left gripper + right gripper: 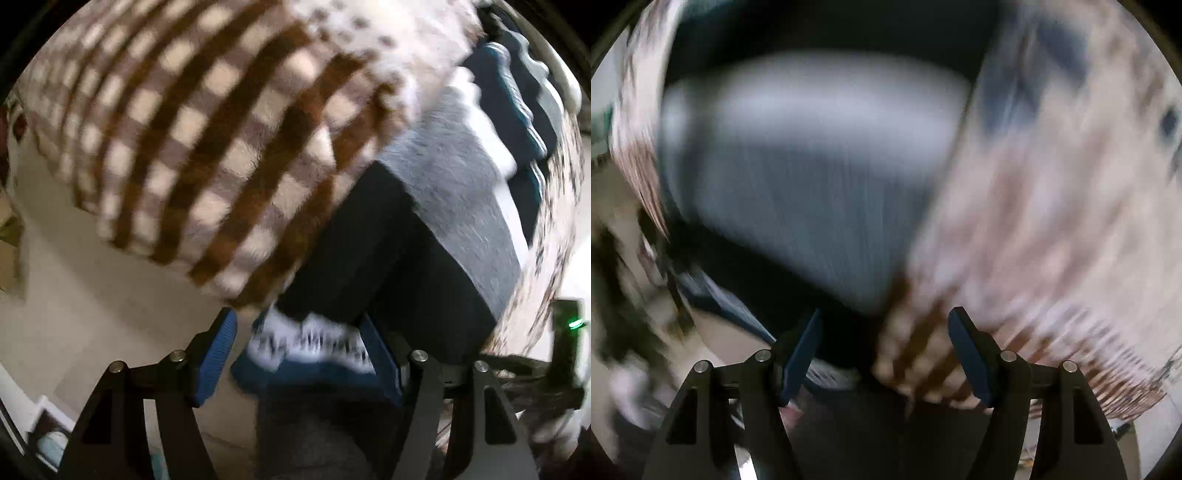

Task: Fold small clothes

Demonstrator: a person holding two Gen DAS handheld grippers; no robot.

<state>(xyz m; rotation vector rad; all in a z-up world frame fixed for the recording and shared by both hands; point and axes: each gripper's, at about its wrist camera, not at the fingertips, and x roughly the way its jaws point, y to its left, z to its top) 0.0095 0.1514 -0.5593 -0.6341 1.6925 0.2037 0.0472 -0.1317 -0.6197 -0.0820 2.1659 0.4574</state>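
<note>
- Together we are working two grippers: the left gripper (299,354) is pointing steeply down with its jaws standing wide, and the right gripper (886,350) is likewise standing with its jaws wide apart.
- We are counting four blue finger pads in all, two on each gripper, and none of them is pressing on cloth.
- We are looking at one stack of small clothes lying on a checked blanket (192,122): a black piece (373,251), a grey piece (461,195) and a dark blue garment with a white patterned band (314,343).
- We are seeing that white patterned band lying between the left pads, near the right one; whether it is touching that pad we cannot tell.
- We are seeing the grey piece (812,177) again in the right wrist view, heavily blurred, with the black piece (768,280) below it.
- We are counting one blanket, brown and cream in squares, and a corner of it (916,354) is lying between the right pads without being gripped.
- We are seeing pale, plain floor (81,314) beyond the blanket's edge on the left.
- We are making out one dark device with a small green light (572,325) at the right edge of the left wrist view.
</note>
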